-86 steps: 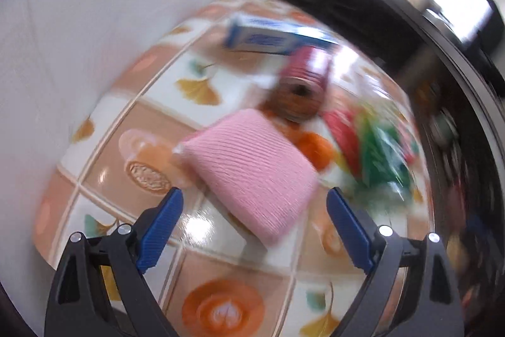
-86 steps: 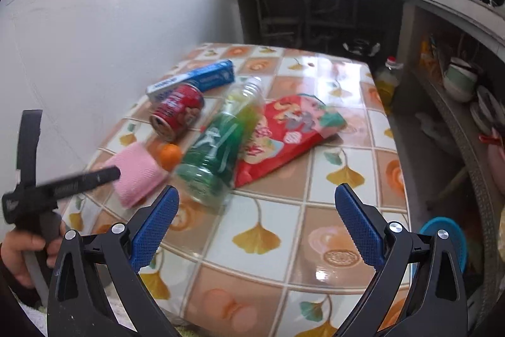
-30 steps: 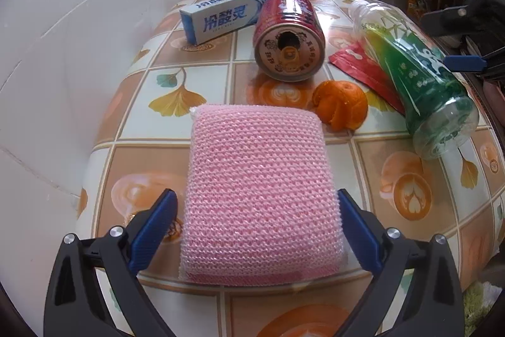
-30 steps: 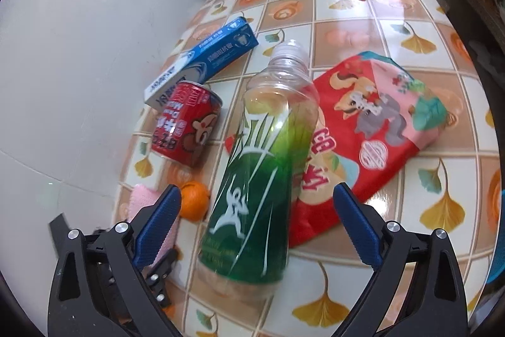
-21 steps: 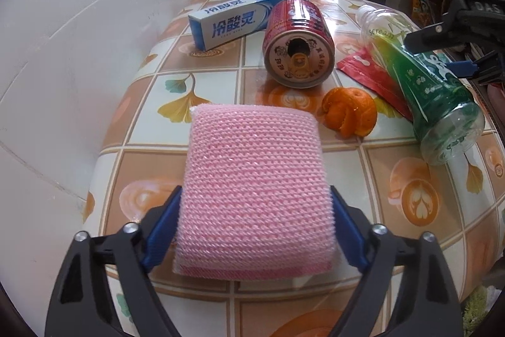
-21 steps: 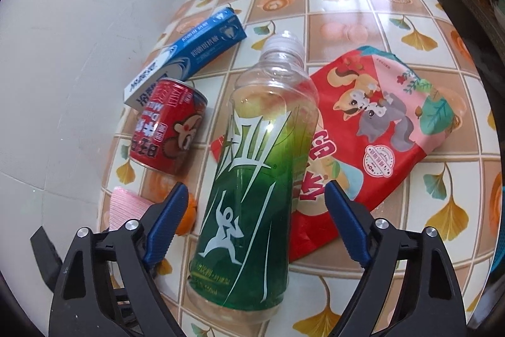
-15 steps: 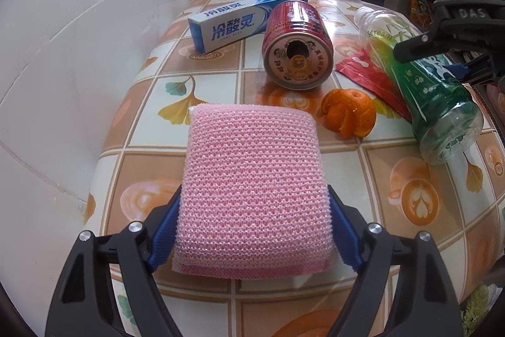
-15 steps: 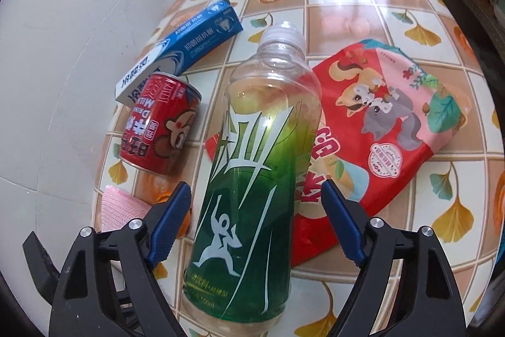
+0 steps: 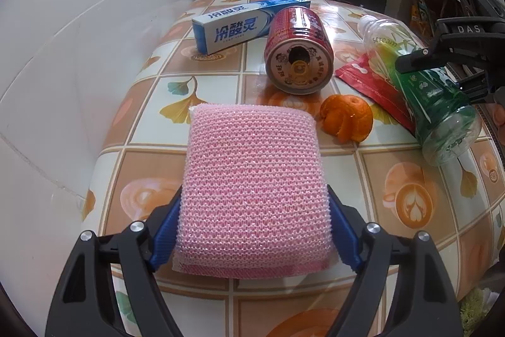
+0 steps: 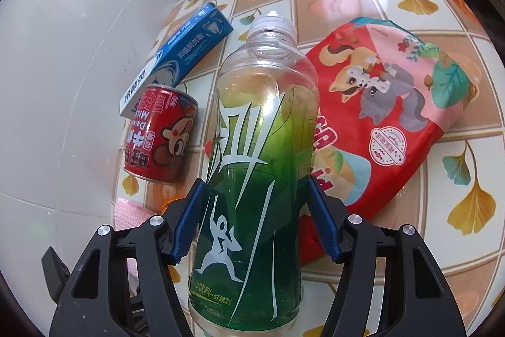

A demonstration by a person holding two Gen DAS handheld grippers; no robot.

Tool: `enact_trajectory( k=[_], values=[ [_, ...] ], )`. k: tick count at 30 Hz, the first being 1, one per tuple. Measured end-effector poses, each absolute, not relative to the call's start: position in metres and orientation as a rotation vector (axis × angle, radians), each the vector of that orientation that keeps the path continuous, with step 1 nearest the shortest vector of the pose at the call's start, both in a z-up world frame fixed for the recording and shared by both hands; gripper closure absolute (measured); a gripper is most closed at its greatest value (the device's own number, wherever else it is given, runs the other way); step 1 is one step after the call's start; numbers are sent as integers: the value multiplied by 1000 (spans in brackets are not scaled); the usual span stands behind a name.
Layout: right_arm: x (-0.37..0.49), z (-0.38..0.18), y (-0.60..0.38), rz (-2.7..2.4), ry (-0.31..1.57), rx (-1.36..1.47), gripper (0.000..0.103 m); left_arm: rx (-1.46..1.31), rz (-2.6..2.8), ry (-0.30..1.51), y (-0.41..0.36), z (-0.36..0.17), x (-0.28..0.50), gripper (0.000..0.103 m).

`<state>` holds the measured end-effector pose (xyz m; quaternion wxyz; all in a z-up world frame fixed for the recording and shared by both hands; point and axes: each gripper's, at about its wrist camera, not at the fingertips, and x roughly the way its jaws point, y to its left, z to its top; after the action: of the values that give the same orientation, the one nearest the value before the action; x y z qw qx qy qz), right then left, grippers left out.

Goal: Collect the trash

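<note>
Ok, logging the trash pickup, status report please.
Left gripper shut on pink sponge. Right gripper jaws closing around green bottle. Nothing in the way.

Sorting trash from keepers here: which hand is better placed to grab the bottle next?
Right. The right gripper already straddles the bottle, jaws closing around its body. The left gripper is shut on the sponge, well away from it.

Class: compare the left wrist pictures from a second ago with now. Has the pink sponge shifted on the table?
No. The pink sponge keeps its far edge just short of the red can and beside the orange peel, on the same tiles.
</note>
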<state>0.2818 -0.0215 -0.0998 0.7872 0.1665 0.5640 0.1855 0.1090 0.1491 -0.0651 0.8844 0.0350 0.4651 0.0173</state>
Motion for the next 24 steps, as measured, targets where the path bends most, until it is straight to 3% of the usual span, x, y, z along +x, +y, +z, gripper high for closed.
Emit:
enact_trajectory(
  k=[10, 19, 24],
  values=[
    [274, -87, -38, 430, 1186, 420, 44, 47, 38, 965, 153, -65, 110, 24],
    [258, -96, -28, 437, 1228, 297, 43, 45, 37, 966, 154, -65, 111, 24],
    [262, -99, -25, 432, 1231, 287, 39, 44, 38, 967, 153, -66, 111, 24]
  ],
)
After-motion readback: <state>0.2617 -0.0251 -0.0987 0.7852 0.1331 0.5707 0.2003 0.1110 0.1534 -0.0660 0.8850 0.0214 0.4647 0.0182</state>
